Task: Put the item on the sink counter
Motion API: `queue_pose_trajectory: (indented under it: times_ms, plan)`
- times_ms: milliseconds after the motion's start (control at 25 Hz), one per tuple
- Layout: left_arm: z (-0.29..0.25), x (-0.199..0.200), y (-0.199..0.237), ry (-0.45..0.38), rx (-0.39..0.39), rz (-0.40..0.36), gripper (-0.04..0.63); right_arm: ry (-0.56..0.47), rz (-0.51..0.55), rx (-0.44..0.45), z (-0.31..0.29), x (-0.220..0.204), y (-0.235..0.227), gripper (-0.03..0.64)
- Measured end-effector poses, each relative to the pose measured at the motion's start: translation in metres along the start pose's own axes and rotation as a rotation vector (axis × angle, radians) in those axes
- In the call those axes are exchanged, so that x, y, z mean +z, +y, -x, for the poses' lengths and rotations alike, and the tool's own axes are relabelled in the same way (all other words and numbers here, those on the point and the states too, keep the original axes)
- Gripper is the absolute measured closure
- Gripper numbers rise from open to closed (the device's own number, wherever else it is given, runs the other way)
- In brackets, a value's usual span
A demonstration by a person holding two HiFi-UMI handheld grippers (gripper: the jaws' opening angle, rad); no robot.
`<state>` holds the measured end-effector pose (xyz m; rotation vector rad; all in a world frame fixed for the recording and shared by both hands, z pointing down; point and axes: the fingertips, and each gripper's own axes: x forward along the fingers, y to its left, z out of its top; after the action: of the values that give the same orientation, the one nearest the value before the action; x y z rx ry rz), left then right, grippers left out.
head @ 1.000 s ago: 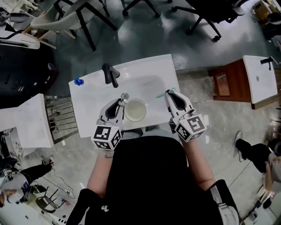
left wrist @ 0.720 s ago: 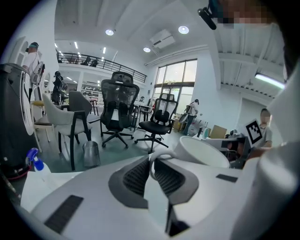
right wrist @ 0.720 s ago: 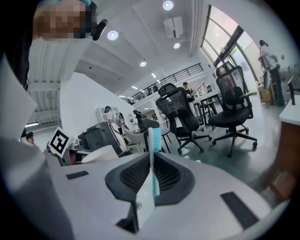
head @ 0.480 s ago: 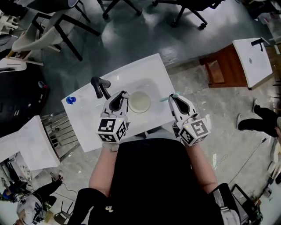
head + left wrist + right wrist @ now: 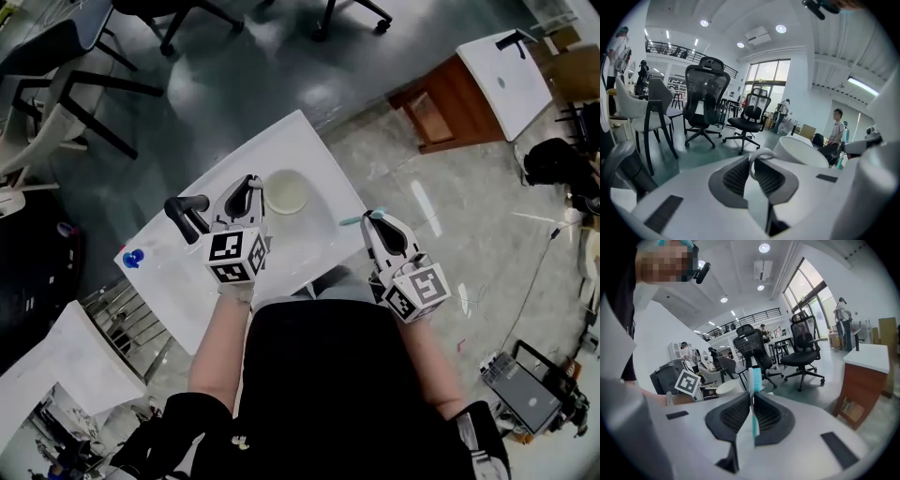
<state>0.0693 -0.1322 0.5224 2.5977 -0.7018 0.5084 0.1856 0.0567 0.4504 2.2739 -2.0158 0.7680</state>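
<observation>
While within right tool [image 5: 752,398], teal toothbrush [image 5: 754,378].

We see a glossy white sink counter [image 5: 298,141], over it a smooth glazed cup [image 5: 284,191], on it a matt black tap [image 5: 187,217]; beside it a plastic toothbrush [image 5: 754,380] and a wooden cabinet [image 5: 445,103].

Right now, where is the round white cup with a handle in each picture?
Head view: the round white cup is above centre, at the tips of the left gripper.
Left gripper view: right of centre, with its handle pinched in the jaws.
Right gripper view: a small pale disc left of centre.
Shared landmark: the left gripper, always right beside the cup.
</observation>
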Motion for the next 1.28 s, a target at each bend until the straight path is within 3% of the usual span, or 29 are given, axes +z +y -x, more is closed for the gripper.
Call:
queue_pose_trajectory:
  times_ms: [600,1280]
  plan:
    - [-0.075,-0.04,0.04,0.04,0.111,0.023,0.548,0.032,-0.049,-0.188,0.045,-0.026,-0.019,0.571]
    - [-0.108,-0.059,0.062,0.058,0.185,0.051,0.548,0.017,-0.098,-0.308,0.082,-0.039,-0.028,0.571]
